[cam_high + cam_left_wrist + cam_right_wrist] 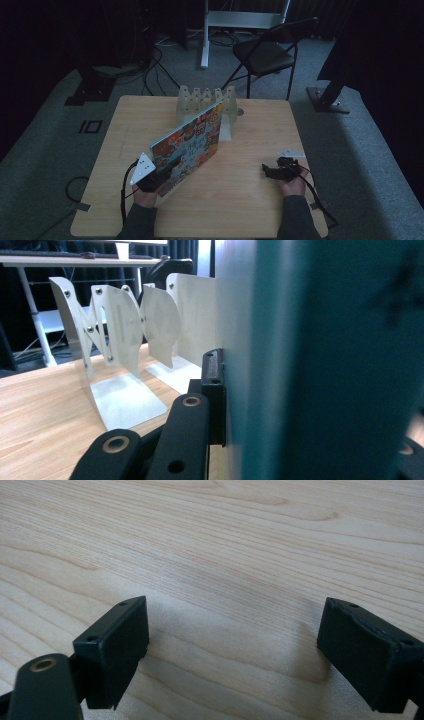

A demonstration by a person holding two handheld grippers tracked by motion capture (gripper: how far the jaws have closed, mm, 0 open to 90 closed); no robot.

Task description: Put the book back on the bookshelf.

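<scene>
Nearest the high camera, two sleeved forearms come in from six o'clock, each hand carrying a gripper. At about four o'clock from the table's middle the right gripper rests low over the table; its own view shows both black jaws spread wide apart with nothing but bare wood grain between them, so it has let go of everything. At about eight o'clock the left gripper is clenched on the near lower corner of a picture book, whose colourful cover stands on edge and leans, running from that corner toward twelve o'clock. In the left gripper view one jaw pad presses flat against the book's pale inner face, with the teal cover filling the right side.

Beyond the book's far end stands a white metal book rack, a row of upright dividers on flat feet. Its slots look empty; the book's far corner is at or just in front of the rack, and I cannot tell whether it has entered a slot.

Judging the risks: the book is held by one corner alone, so it could pivot in the pads and flop flat. Pushed forward off-line, its far corner may catch a divider and shove the light rack toward the twelve o'clock edge instead of sliding in. The idle right gripper is well apart, too far to steady either.
</scene>
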